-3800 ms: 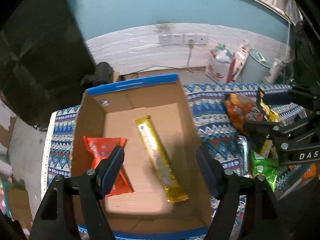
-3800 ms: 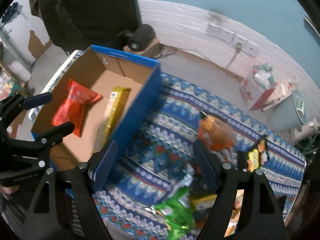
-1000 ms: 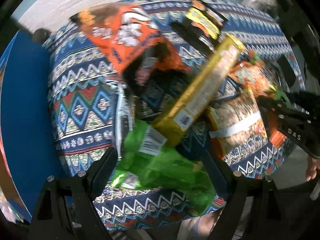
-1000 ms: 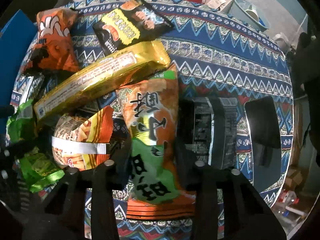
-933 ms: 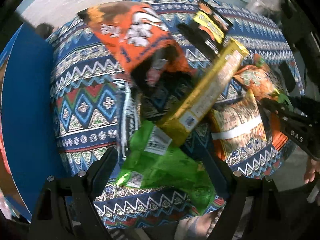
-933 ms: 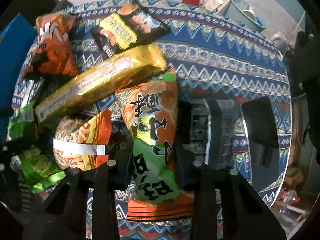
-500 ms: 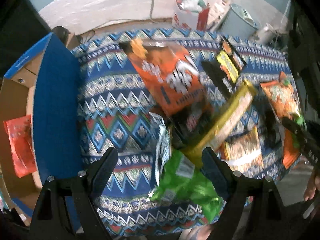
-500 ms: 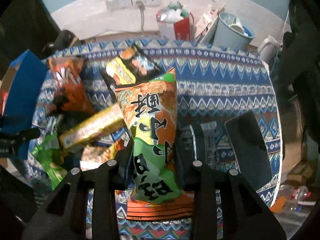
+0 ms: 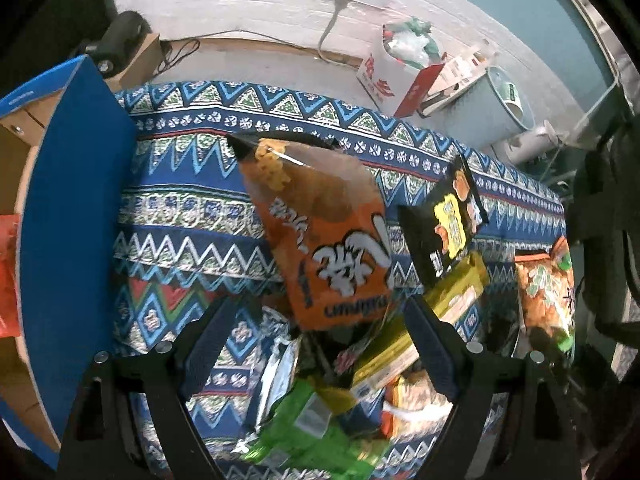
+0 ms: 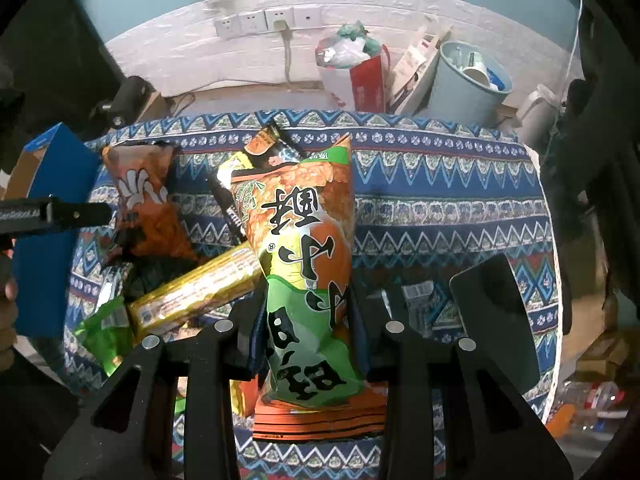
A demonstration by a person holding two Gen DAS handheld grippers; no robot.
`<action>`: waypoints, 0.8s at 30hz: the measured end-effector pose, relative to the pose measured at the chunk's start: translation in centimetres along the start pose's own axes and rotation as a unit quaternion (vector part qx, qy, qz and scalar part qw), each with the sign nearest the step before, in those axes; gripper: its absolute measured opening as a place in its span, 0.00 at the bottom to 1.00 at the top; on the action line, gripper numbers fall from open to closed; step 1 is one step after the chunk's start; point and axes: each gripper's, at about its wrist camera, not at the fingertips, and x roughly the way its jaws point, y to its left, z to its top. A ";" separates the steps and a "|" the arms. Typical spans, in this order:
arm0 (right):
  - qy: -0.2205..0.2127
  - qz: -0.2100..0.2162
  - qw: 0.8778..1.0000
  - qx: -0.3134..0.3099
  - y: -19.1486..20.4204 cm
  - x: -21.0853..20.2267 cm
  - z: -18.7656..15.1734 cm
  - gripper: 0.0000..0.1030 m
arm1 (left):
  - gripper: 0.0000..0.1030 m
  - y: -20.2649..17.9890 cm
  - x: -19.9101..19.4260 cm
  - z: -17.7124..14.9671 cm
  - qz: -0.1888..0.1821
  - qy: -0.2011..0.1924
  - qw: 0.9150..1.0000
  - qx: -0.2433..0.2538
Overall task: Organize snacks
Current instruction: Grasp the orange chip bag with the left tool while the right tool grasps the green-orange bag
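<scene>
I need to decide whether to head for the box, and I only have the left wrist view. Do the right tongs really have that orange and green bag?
Observer: Yes. The right tongs are shut on the orange and green bag, pinching its lower, green half.
Operator: Which way is the bag pointing?
Observer: It stands lengthwise along the fingers, with its crimped bottom seam nearest the camera.
Operator: Anything on the table right of it that I can't see?
Observer: A flat black slab lies on the tablecloth, with a silvery packet between it and the tongs.
</scene>
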 end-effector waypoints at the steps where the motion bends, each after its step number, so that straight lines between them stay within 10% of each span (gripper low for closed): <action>1: 0.000 0.002 1.000 0.002 -0.1 0.1 0.2 0.32 | 0.85 -0.2 0.1 0.0 -0.002 0.001 1.000 -0.004; 17: 0.016 0.015 1.000 0.005 -0.4 2.5 2.4 0.32 | 0.86 -1.2 5.2 2.4 -0.010 0.037 0.999 -0.022; 24: 0.012 0.016 1.000 -0.001 0.4 2.5 3.1 0.32 | 0.54 -0.6 5.1 2.4 -0.020 0.022 1.000 -0.007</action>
